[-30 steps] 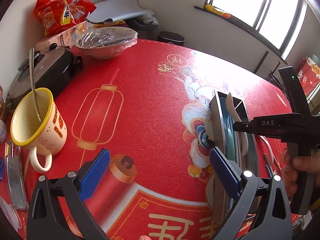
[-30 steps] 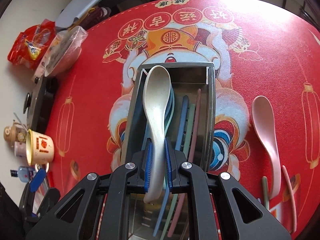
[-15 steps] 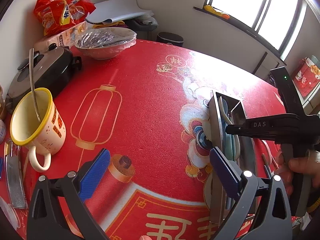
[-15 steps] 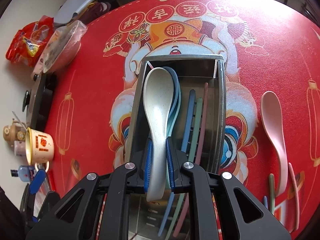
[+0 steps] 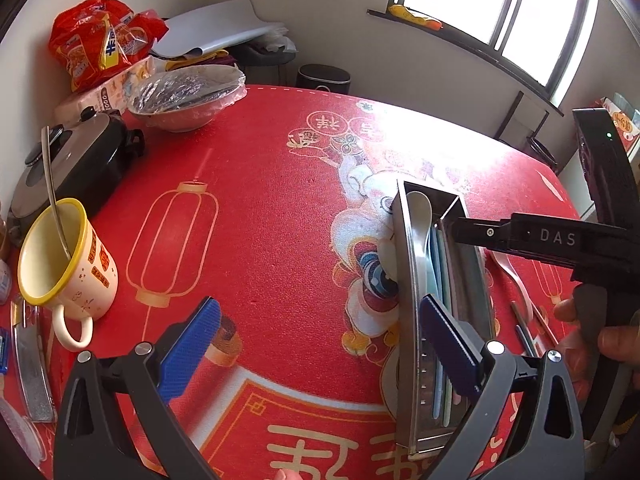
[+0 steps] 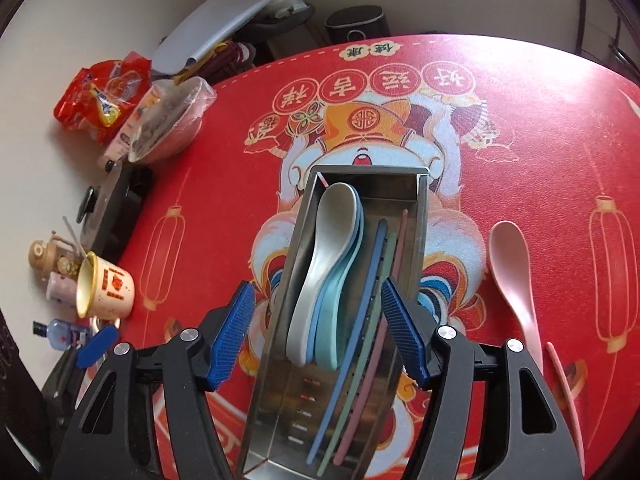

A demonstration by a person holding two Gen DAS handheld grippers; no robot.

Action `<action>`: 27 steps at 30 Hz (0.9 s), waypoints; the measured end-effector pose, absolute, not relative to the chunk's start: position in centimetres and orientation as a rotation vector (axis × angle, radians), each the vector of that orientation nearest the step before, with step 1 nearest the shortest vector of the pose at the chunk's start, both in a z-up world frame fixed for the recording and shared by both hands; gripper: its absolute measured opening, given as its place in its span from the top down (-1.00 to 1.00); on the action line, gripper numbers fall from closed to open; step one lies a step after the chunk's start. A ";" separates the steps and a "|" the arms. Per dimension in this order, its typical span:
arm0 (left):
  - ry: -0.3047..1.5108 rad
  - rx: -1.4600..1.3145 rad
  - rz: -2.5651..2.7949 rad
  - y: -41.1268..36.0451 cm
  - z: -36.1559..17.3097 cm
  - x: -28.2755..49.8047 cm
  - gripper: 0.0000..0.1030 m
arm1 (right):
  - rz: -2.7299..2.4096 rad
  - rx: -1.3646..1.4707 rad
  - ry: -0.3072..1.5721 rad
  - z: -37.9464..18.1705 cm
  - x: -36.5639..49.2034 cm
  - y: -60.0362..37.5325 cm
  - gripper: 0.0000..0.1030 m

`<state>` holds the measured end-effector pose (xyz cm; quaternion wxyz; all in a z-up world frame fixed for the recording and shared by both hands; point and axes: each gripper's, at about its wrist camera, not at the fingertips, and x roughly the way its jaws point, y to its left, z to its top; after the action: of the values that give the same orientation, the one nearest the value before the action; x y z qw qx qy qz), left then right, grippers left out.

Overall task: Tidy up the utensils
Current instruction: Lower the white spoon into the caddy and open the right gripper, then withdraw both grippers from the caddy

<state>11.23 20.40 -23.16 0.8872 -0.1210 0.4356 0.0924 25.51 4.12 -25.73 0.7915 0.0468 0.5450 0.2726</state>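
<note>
The right gripper (image 6: 316,336) is seen above the steel utensil tray (image 6: 422,216), jaws opening, pads standing clear on either side with nothing pressed between them. The white spoon (image 6: 332,248) lies in the tray's left section, nested on top of the light blue spoons (image 6: 340,292), bowl toward the far end; stacking like this is judged to save room and keep spoons apart from the chopsticks (image 6: 360,320), which are laid lengthwise in the right section. The spoon is taken as released, so this step is judged finished. The left gripper (image 5: 316,348) is held wide open and empty, low over the red tablecloth (image 5: 260,220), its right pad just beside the tray wall, probably kept ready to steady the tray. A pink spoon (image 6: 514,272) and a pink chopstick (image 6: 564,396) are left on the cloth to the tray's right, near but not inside, so more sorting is judged to remain. The mug (image 5: 60,256) with a metal spoon is left aside, well apart.
</note>
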 end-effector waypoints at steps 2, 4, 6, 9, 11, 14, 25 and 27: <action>0.904 -0.243 0.183 19.8 -22.9 11.5 -0.88 | 0.587 0.125 1.146 -25.2 25.2 2.6 -0.34; 0.906 -0.236 0.176 19.1 -22.7 11.8 -0.88 | 0.589 0.153 1.117 -24.7 24.9 1.0 -0.46; 0.908 -0.231 0.169 18.4 -22.6 12.0 -0.88 | 0.584 0.170 1.092 -24.2 24.6 -0.6 -0.70; 0.909 -0.219 0.155 17.2 -22.3 12.4 -0.88 | 0.584 0.180 1.035 -23.5 23.7 -3.3 -0.70; 0.909 -0.216 0.147 16.4 -22.0 12.5 -0.88 | 0.568 0.160 0.990 -23.1 23.0 -5.1 -0.71; 0.905 -0.209 0.136 15.0 -21.5 12.9 -0.88 | 0.509 0.085 0.918 -22.6 22.1 -7.5 -0.71; 0.901 -0.195 0.135 9.3 -20.4 13.9 -0.88 | 0.360 0.005 0.867 -22.8 21.3 -16.7 -0.71; 0.914 -0.197 0.133 8.1 -20.6 14.1 -0.88 | 0.358 0.012 0.869 -22.9 21.3 -18.3 -0.71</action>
<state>14.07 8.10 -20.55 0.8907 -0.0948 0.4400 0.0640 21.33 -18.29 -22.87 0.8915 0.0059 0.4188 0.1725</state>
